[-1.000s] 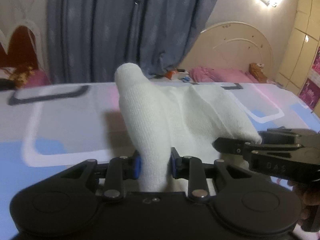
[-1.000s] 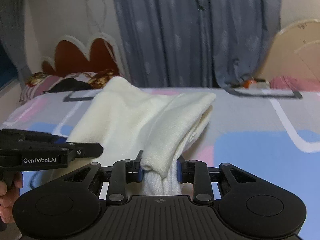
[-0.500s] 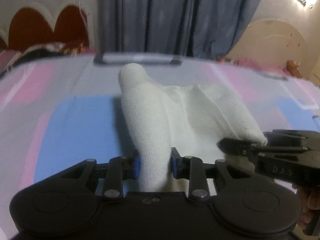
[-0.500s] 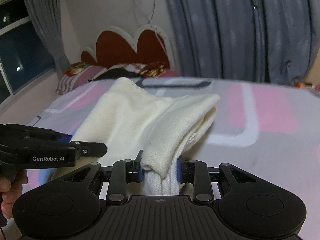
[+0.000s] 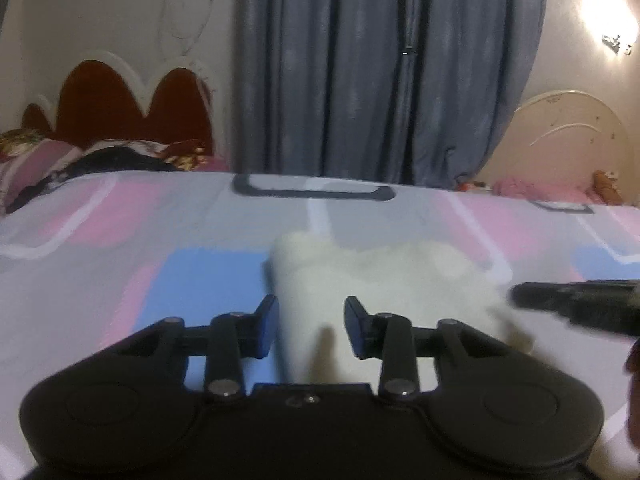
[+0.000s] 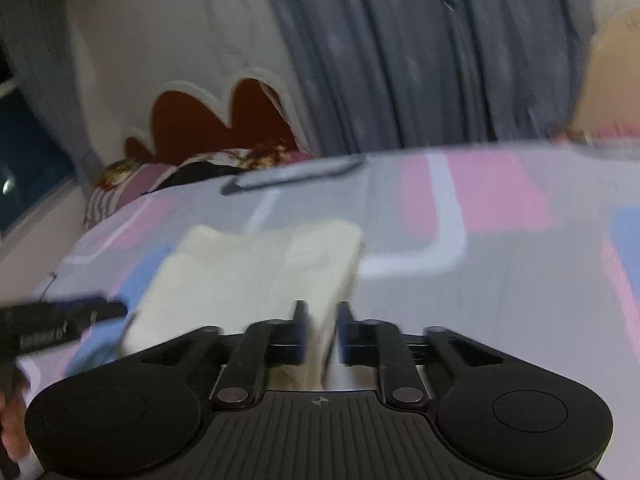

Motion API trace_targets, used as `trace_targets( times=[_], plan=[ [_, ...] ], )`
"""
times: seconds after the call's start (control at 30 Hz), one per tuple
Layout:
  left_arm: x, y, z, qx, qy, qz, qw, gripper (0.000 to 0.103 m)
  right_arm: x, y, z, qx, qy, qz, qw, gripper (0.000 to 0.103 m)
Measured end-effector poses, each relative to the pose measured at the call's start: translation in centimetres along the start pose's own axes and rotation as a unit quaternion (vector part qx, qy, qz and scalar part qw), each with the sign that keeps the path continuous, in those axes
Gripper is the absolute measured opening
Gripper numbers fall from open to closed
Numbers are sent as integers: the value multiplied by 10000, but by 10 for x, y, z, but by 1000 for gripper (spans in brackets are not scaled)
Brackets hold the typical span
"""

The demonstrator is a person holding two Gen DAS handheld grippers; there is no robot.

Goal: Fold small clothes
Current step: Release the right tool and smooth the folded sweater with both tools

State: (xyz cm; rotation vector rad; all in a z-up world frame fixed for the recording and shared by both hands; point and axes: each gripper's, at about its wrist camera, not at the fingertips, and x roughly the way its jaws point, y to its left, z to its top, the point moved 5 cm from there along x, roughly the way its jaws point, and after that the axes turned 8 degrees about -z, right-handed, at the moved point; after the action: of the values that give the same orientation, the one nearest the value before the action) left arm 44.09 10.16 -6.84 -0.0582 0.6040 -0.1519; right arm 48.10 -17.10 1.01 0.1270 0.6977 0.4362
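Observation:
A folded white knit garment lies flat on the patterned bedsheet; it also shows in the right wrist view. My left gripper is open, its pads standing apart on either side of the garment's near left edge. My right gripper is slightly parted around the garment's near right edge; blur hides whether the pads touch the cloth. Each gripper shows in the other's view, the right one and the left one.
The bed has a pink, blue and grey sheet. A red scalloped headboard with pillows and dark cloth stands at the far left. Blue curtains hang behind. A cream headboard and pink bedding are at the far right.
Both grippers lowered the garment onto the sheet. The left jaws opened and let go of it. The right jaws loosened. The garment dropped from held-up to lying flat.

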Motion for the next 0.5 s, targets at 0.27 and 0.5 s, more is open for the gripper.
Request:
trace_targets(
  times=[0.27,0.5],
  plan=[
    [38,-23,-18,165,756,-228,9967,37,43,7,-24,-751,717,-209,9944,14],
    [5,-28,-40,74,606,-263,9978,40,-9,19,-35,-1020,434,327,9933,14]
  ],
)
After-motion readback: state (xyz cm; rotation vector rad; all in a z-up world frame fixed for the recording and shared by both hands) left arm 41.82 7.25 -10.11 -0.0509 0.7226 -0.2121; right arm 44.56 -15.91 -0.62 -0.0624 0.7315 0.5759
